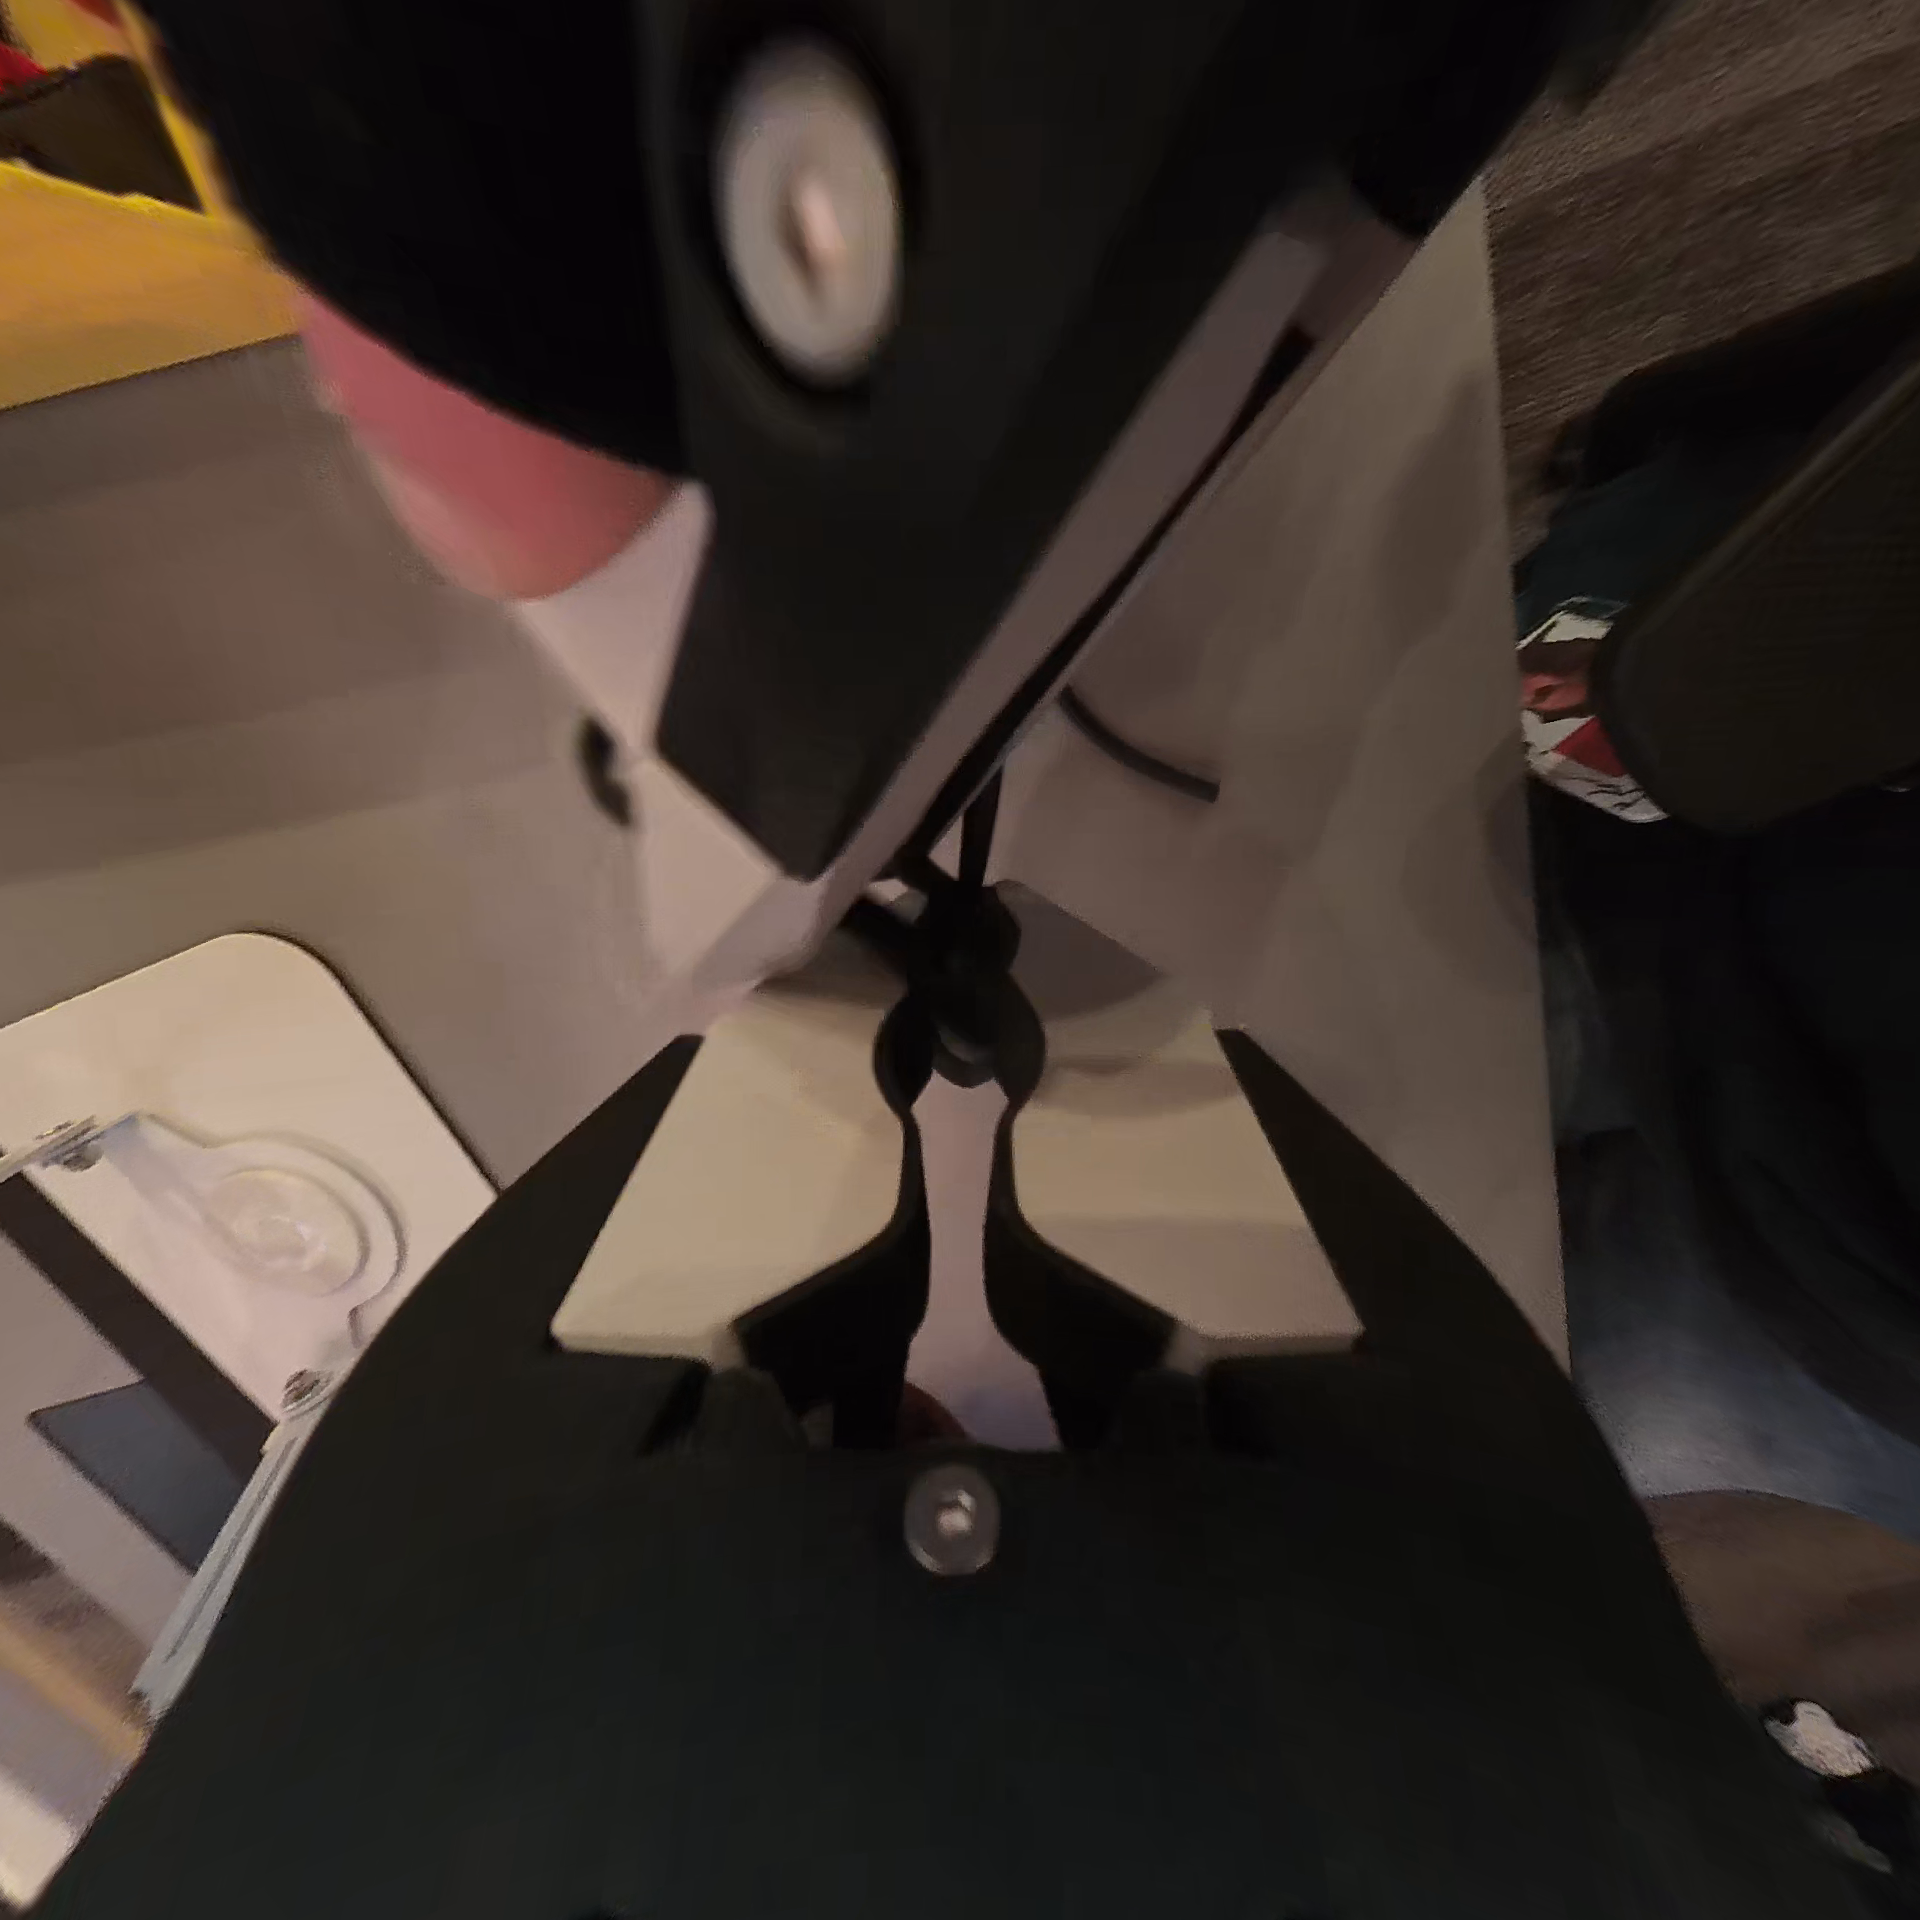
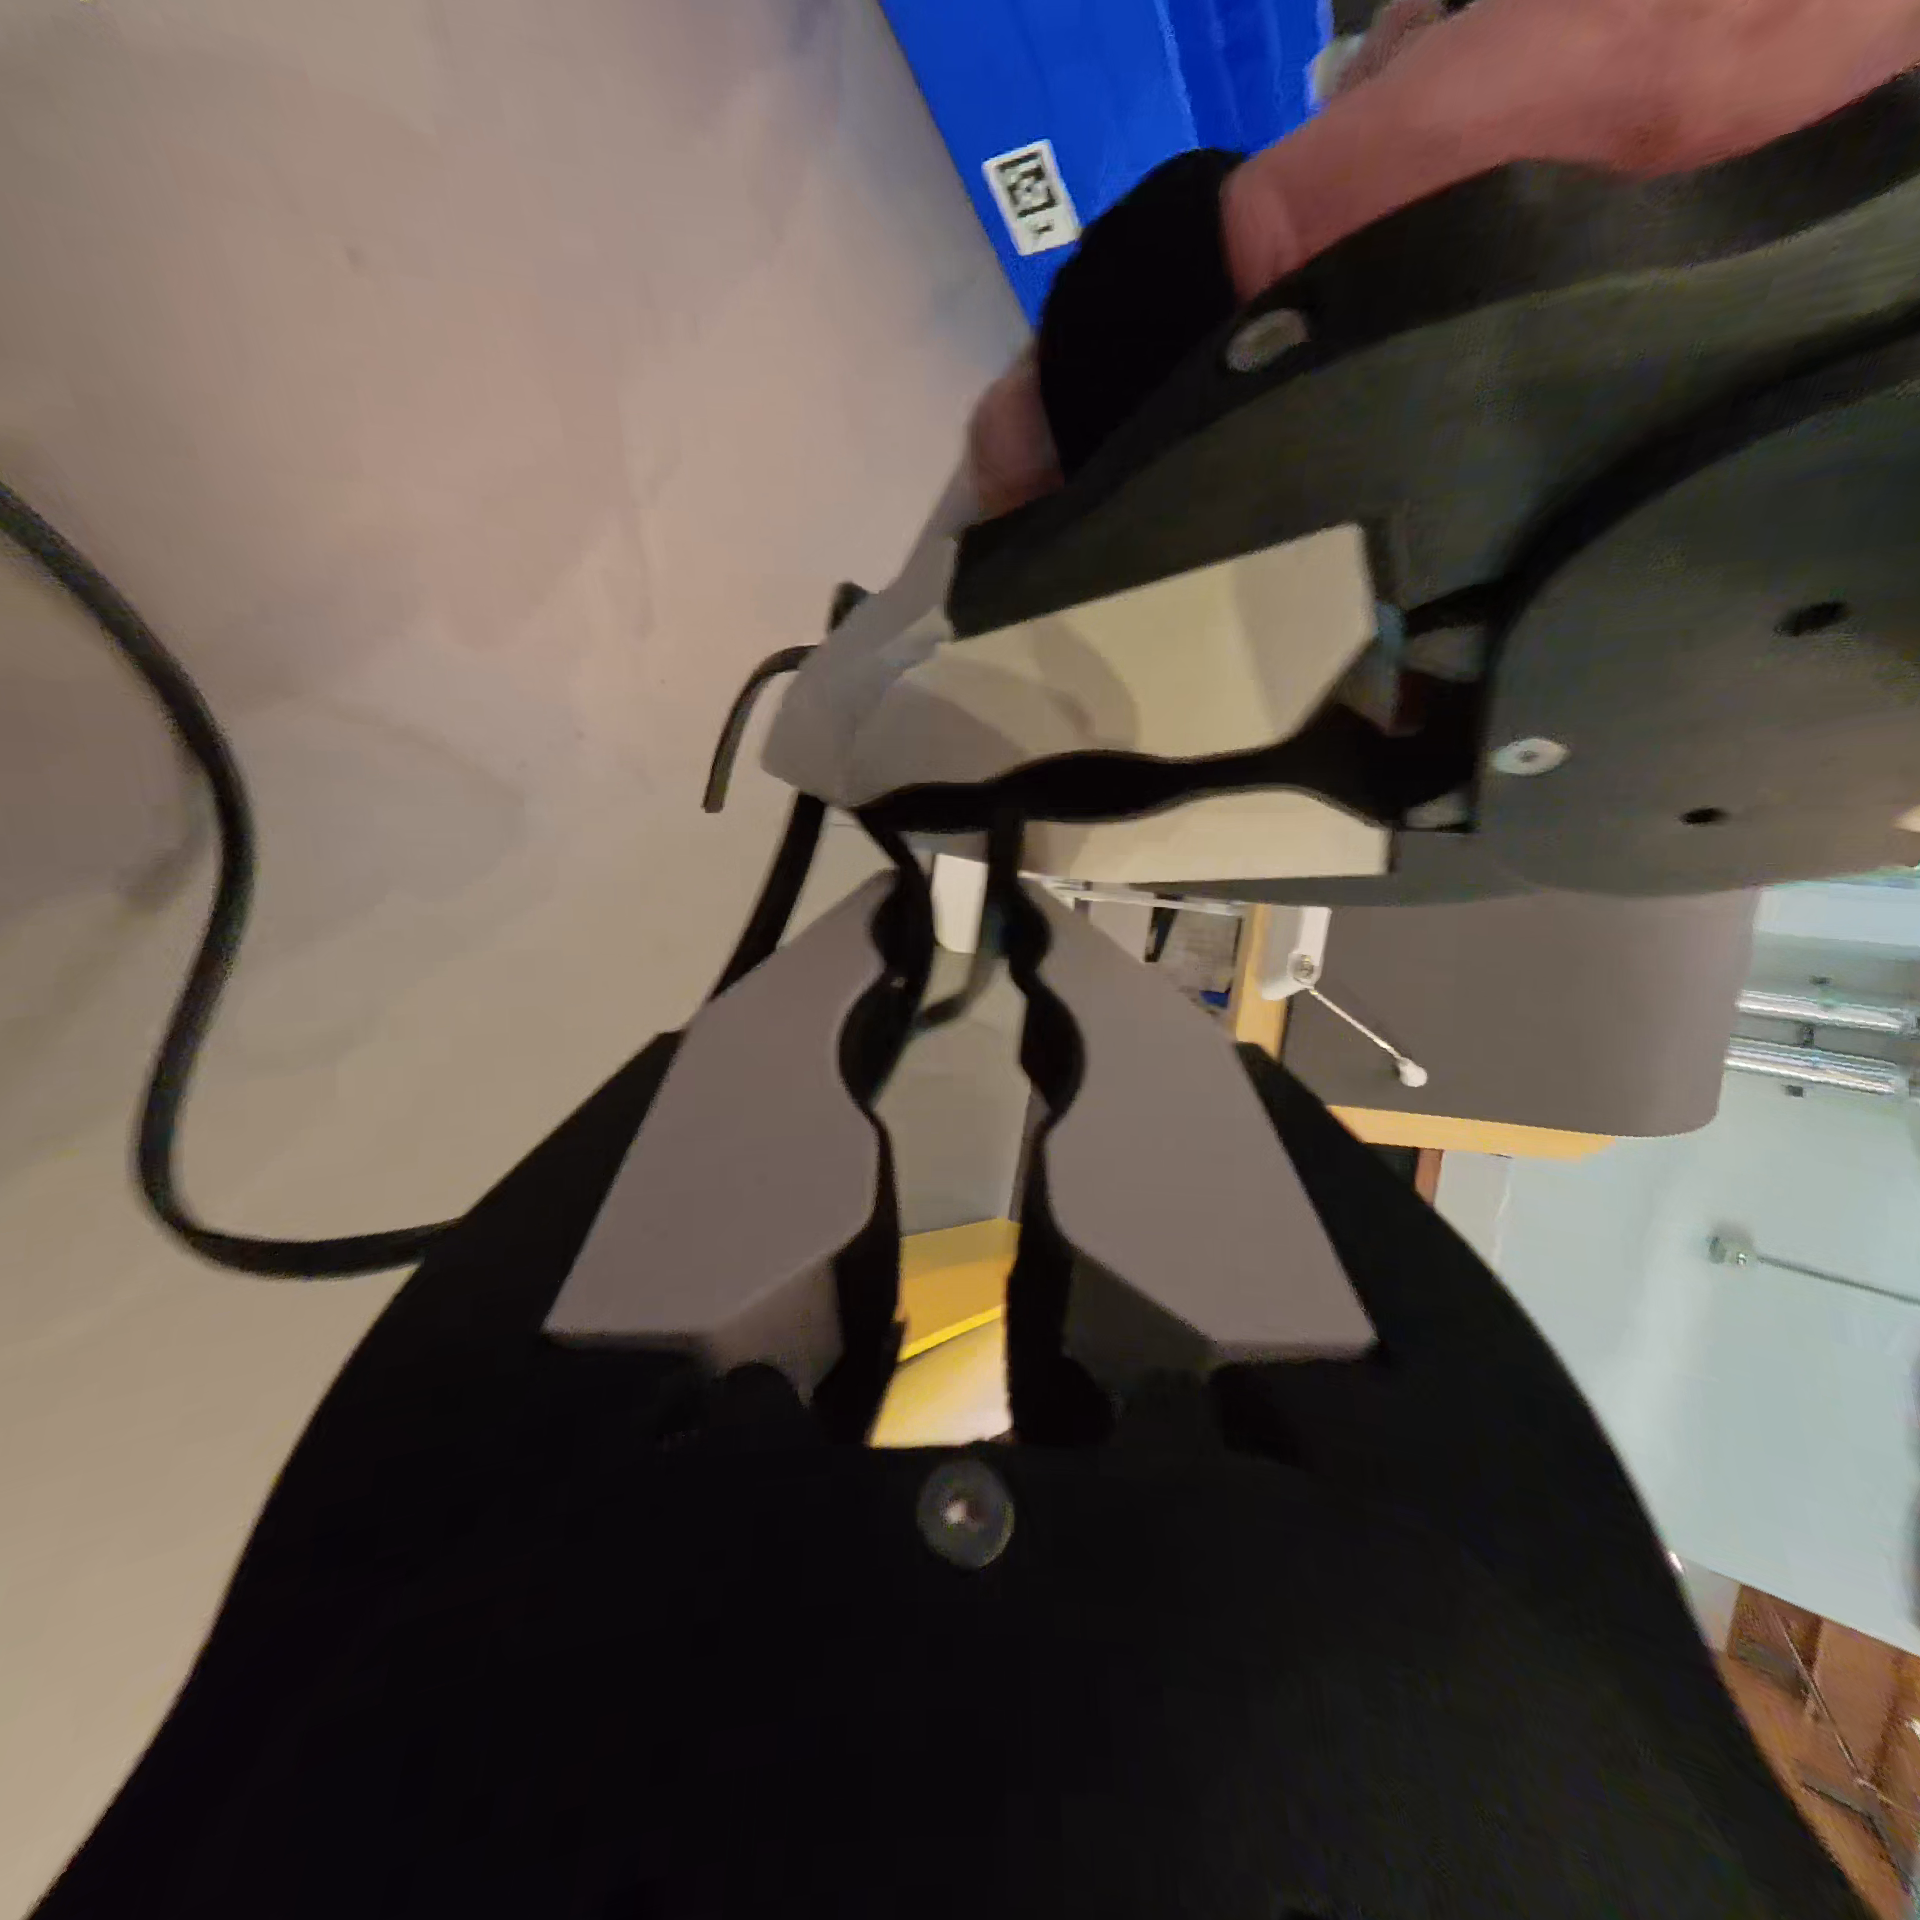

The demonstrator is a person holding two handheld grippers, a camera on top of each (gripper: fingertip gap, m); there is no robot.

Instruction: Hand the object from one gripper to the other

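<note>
Holding the black cable [image 2: 197,883] clamped in your left tongs [image 1: 961,1049], keep your right tongs [image 2: 961,935], nearly together around it, squeezing before you release.

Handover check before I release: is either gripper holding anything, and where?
The left gripper pinches a thin black cable near its loose end. The cable also runs between the right gripper's fingers, but whether they grip it is unclear.
</note>
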